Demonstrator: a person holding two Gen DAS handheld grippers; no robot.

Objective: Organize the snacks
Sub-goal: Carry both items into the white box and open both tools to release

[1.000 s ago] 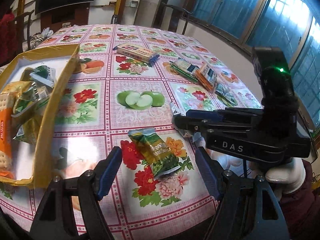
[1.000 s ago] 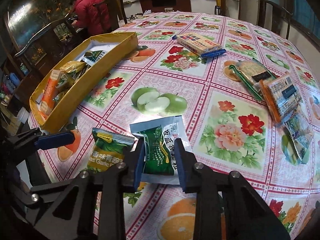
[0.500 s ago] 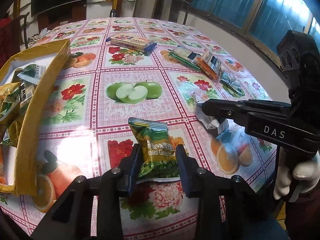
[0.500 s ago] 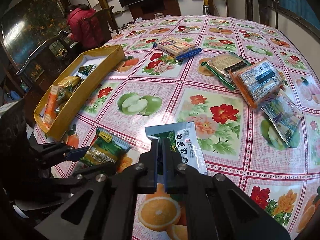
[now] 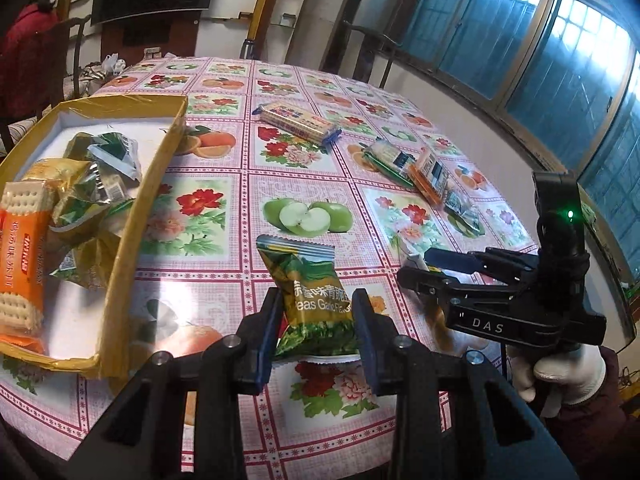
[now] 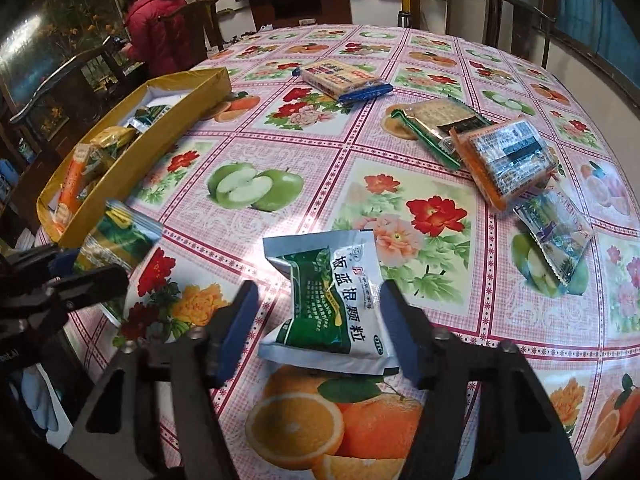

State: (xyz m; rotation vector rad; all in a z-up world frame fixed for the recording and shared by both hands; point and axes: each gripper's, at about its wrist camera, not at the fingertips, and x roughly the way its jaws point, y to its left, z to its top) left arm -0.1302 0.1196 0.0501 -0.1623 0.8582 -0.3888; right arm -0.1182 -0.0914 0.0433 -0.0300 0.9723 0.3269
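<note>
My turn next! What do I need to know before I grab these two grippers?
Left gripper: shut on the green-and-gold pea snack packet, near the yellow cardboard box.
Right gripper: jaws opening around the silver-and-green sachet, which lies on the flowered tablecloth.
Done: several snacks are in the box.
Left: box these two, then the blue-ended cracker pack, green-edged pack, orange pack and small clear packet.

Orange cracker pack (image 5: 18, 256) cut by frame edge; box (image 5: 120, 264) contents overlapping.
</note>
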